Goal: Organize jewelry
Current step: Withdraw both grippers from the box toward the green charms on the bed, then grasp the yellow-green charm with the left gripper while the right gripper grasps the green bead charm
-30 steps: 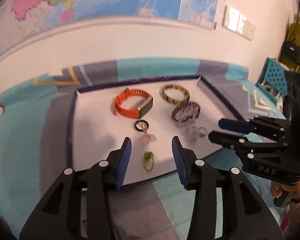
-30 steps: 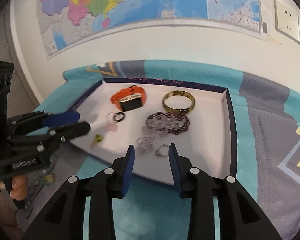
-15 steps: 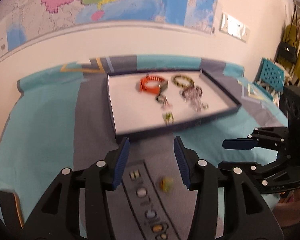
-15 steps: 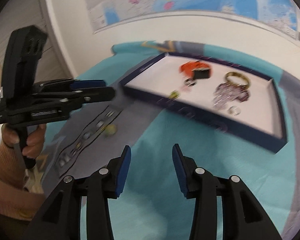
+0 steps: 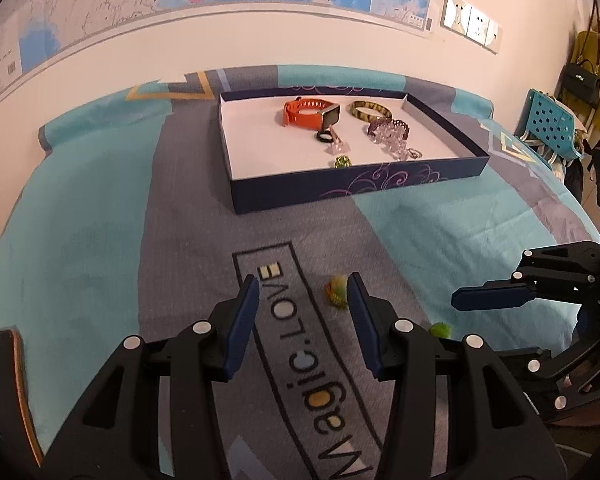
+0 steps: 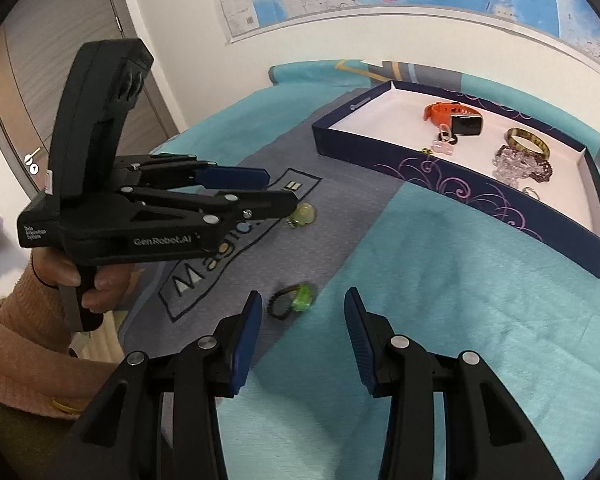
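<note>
A navy tray (image 5: 360, 187) with a white floor holds an orange watch (image 5: 306, 112), a gold bangle (image 5: 370, 111), a purple bead bracelet (image 5: 388, 128), a black ring with pink charm (image 5: 332, 140), a small green piece (image 5: 342, 161) and a silver ring (image 6: 531, 192). A yellow-green bead piece (image 5: 337, 290) lies on the blanket just beside my open, empty left gripper (image 5: 302, 312). A black ring with green bead (image 6: 292, 300) lies just ahead of my open, empty right gripper (image 6: 302, 328).
The teal and grey blanket (image 5: 80, 220) has a "Magic LOVE" label (image 5: 300, 360). A wall with a map stands behind the tray. A blue perforated chair (image 5: 548, 120) and hanging bags are at the far right.
Both grippers have pulled back from over the tray toward the near part of the blanket, down by the two loose green pieces. Both stay open.
</note>
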{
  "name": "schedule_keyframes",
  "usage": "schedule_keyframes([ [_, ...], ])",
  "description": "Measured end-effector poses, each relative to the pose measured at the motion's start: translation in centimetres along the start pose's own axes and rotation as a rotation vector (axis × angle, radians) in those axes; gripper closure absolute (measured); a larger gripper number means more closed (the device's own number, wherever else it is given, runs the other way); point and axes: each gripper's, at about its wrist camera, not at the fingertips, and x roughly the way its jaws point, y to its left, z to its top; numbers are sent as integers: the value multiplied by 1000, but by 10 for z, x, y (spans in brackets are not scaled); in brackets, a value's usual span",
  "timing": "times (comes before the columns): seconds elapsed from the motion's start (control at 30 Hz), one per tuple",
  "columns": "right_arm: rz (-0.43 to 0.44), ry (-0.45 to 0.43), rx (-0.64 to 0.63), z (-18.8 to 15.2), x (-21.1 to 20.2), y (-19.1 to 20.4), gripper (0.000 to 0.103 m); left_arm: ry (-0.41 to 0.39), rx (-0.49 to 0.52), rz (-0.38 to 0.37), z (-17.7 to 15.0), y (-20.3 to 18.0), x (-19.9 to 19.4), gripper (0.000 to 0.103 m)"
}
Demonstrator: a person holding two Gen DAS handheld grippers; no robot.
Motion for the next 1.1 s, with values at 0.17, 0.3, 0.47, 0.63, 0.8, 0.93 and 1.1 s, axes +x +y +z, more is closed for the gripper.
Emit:
schedule_keyframes([
  [0.17, -24, 11, -20, 1, 7, 4, 71, 6, -1, -3, -2, -1, 1, 58],
  [0.3, -36, 12, -15, 1, 5, 1, 88, 8, 19, -13, -2, -7, 1, 59],
  [0.47, -51, 0, 10, -2, -2, -9, 101, 17, 37, -35, -4, -14, 3, 60],
  [0.63, -64, -7, 45, -4, -6, -22, 102, 41, 63, -49, -3, -22, 9, 66],
  [0.8, -13, -13, 82, -5, -8, -25, 96, 46, 66, -51, -2, -25, 12, 67],
  [0.93, -7, -14, 47, -4, -5, -15, 68, 50, 56, -45, -1, -23, 13, 71],
  [1.1, -30, -1, -6, -1, 4, -1, 68, 50, 57, -38, -1, -23, 13, 75],
])
